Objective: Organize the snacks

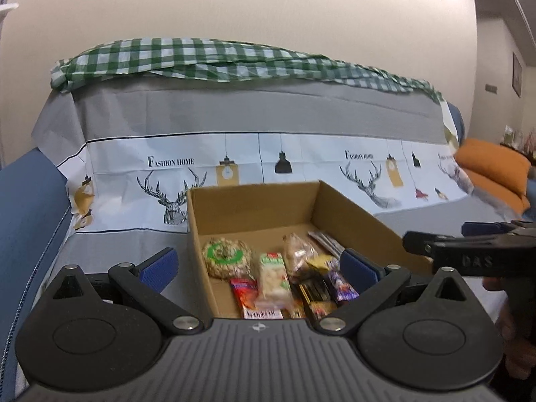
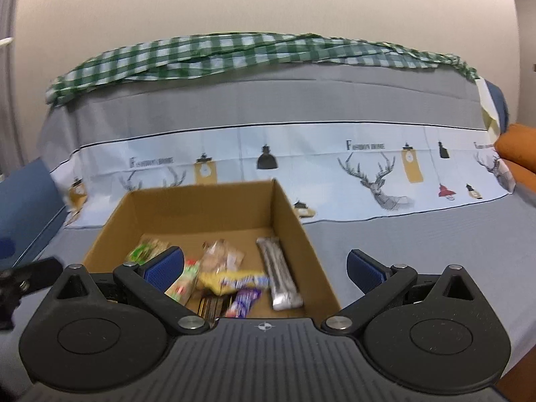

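Observation:
An open cardboard box (image 1: 351,214) stands on the cloth-covered sofa seat and holds several snack packets. Among them are a round green-labelled rice cake (image 1: 226,256), a green-and-red bar (image 1: 273,276) and a clear bag of biscuits (image 1: 298,254). My left gripper (image 1: 259,268) is open and empty, held over the box's near edge. The right gripper's side shows at the right (image 1: 469,248). In the right wrist view the box (image 2: 291,214) sits left of centre with a silver bar (image 2: 279,274) and a yellow packet (image 2: 221,279) inside. My right gripper (image 2: 264,269) is open and empty above the box's right wall.
A grey sofa cover with a deer-and-lamp print (image 1: 234,167) runs behind the box, and a green checked cloth (image 1: 201,60) lies along the sofa back. An orange cushion (image 1: 492,171) lies at the right. The blue armrest (image 1: 30,207) is at the left.

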### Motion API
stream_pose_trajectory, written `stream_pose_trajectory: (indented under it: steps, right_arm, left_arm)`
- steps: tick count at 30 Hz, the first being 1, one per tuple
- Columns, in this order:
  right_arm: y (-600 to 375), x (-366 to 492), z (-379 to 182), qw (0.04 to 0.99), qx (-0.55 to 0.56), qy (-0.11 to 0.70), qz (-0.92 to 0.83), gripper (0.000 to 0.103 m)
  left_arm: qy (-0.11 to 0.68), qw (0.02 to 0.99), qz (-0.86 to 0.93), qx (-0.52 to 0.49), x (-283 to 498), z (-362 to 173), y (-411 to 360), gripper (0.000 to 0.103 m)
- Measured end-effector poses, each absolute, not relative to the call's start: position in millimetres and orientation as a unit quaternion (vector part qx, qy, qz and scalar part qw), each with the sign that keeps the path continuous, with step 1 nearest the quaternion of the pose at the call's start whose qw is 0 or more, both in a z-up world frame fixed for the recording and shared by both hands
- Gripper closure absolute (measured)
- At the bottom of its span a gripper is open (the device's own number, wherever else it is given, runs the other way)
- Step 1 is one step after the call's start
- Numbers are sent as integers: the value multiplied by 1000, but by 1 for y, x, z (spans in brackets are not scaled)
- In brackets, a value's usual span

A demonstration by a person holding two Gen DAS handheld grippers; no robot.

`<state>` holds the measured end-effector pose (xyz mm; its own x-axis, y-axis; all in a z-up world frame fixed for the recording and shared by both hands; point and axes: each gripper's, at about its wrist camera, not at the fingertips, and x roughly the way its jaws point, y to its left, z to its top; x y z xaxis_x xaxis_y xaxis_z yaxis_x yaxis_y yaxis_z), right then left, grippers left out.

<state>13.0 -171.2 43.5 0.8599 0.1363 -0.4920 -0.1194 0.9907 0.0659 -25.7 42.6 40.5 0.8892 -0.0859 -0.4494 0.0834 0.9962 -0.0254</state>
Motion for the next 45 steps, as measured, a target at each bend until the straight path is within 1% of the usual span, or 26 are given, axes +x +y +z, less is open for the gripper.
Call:
stream_pose_trajectory:
  steps: [4,7,9,13,20,24,45]
  right_arm:
    - [-183,-22,34,964,26,254,72,1]
    - [-186,-35,29,960,46,267,65,1]
    - [-185,-33,29,959,50,271,67,1]
    - [-179,-16,19,943,44,322,70,1]
    - [-171,-18,17,943,26,321,81,1]
    - [-171,-16,16,943,18,323,83,1]
    - [-168,-17,16,943,8,320,86,1]
  left_arm:
    - [270,962,-35,-20,-37,33,41,0]
    - [297,954,-22,-28,-41,26,40,0]
    - [304,952,-16,-24,-42,22,39,0]
    - [316,949,-2,-17,-34,16,39,0]
    - [352,934,8,-63,-21,6,52,0]
    - [360,930,11,-77,-18,6,53,0]
    - [361,930,12,-69,-19,6,53,0]
